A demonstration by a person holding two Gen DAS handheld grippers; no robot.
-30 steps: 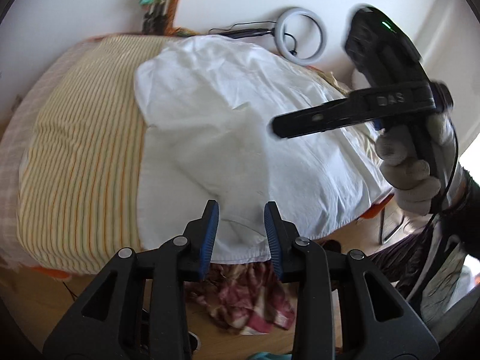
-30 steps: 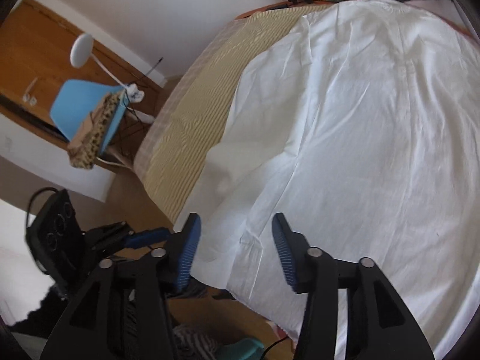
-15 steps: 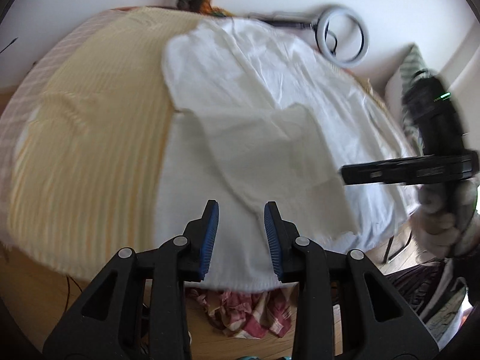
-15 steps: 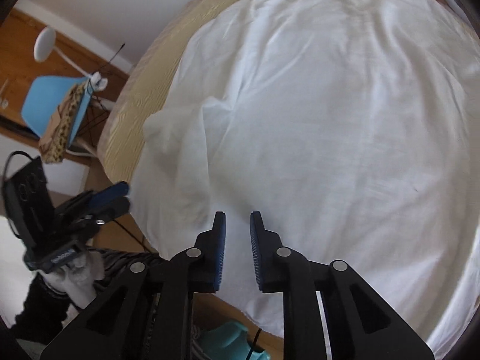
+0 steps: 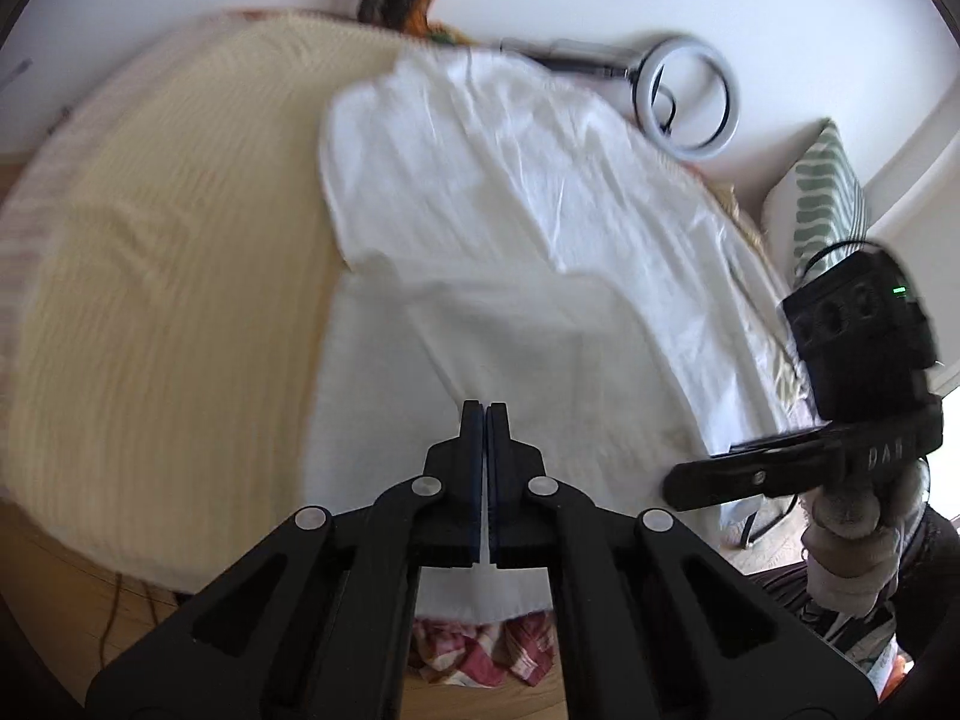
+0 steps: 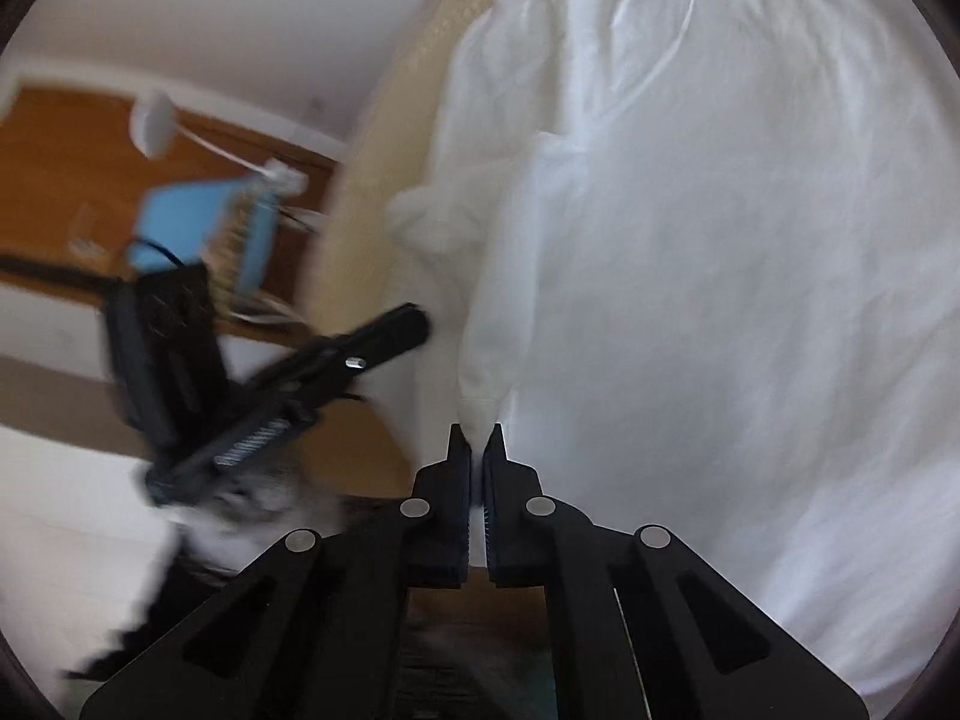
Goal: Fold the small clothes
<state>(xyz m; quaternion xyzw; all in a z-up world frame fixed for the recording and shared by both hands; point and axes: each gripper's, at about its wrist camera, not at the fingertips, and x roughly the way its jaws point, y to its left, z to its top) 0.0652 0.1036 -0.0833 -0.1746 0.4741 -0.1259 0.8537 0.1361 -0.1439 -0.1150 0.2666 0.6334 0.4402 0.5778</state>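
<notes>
Lying spread over the bed (image 5: pixel 150 276), the shirt (image 5: pixel 510 252) fills the space ahead of both grippers, with a folded flap of it just beyond the left gripper (image 5: pixel 485 414). That gripper's jaws are pressed together over the shirt's near hem; white cloth shows in the slit lower down between the pads, so it looks clenched on the shirt, though motion blur keeps the contact from being sure. To its right and a little ahead, the right gripper (image 5: pixel 690 483) reaches in low toward the shirt's edge, held by a gloved hand (image 5: pixel 858 534).

From the right wrist view, the right gripper (image 6: pixel 477 441) has its jaws nearly shut, with a bunched corner of the shirt (image 6: pixel 690 300) pinched between the tips. To its left the left gripper (image 6: pixel 414 324) points at the same near edge of the cloth, blurred.

Behind and below the left gripper a red checked cloth (image 5: pixel 480 648) lies on the floor. Far ahead of it a ring light (image 5: pixel 684 96) leans at the wall, and off to the right gripper's left stands a blue chair (image 6: pixel 204 228).
</notes>
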